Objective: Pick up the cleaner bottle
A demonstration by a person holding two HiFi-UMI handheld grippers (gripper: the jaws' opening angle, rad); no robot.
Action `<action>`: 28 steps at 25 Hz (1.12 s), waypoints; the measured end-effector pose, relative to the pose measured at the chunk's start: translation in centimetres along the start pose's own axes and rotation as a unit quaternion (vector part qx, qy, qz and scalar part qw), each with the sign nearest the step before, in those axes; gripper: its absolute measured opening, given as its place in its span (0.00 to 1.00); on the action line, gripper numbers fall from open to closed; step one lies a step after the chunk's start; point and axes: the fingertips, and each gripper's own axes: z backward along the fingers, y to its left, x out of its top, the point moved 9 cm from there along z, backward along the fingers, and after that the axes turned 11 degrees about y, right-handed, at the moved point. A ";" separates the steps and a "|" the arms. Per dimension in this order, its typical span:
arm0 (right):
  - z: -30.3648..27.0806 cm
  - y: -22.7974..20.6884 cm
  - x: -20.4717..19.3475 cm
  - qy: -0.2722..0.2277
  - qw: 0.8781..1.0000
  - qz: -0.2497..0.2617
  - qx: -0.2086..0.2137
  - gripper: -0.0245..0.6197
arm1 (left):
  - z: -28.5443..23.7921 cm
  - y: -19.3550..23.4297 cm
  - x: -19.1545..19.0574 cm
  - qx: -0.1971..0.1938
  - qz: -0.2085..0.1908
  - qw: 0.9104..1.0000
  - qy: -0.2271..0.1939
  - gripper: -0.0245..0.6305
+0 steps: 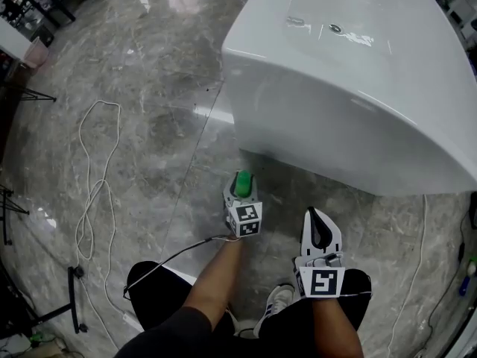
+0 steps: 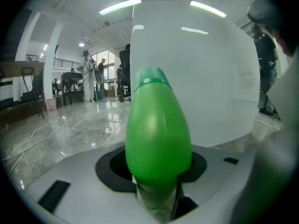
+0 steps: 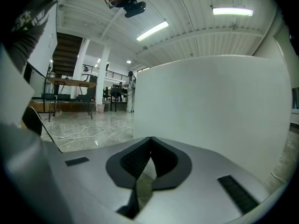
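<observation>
The green cleaner bottle (image 2: 158,134) is pinched in the left claw (image 2: 156,169), its long axis laid along the jaws and its cap pointed toward the white tub (image 1: 358,88). The left forearm (image 1: 212,282) is stretched forward and angled downward. The right claw (image 3: 148,155) is held pressed together, empty.

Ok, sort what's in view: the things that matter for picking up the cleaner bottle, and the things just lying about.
For the job:
- green bottle, standing on the floor
- left gripper, closed round the bottle

Just lying about:
- white tub behind the bottle
- white cable on the floor
- right gripper, shut and empty
</observation>
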 end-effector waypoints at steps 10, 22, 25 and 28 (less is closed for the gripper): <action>0.3 0.3 -0.6 0.017 1.000 0.005 -0.004 0.06 | 1.0 0.3 0.6 -0.034 -0.034 0.999 -0.004 0.32; 0.6 0.3 0.2 0.012 1.000 0.006 -0.021 0.06 | 9.5 -1.0 8.3 -0.040 -0.018 0.995 -0.087 0.32; 1.4 0.0 3.4 0.008 0.999 0.012 -0.038 0.06 | 12.8 -0.7 11.6 -0.046 -0.016 0.994 -0.093 0.32; 3.3 -0.4 8.4 -0.020 0.999 0.020 -0.030 0.06 | 16.8 -0.4 16.3 -0.050 -0.018 0.993 -0.101 0.31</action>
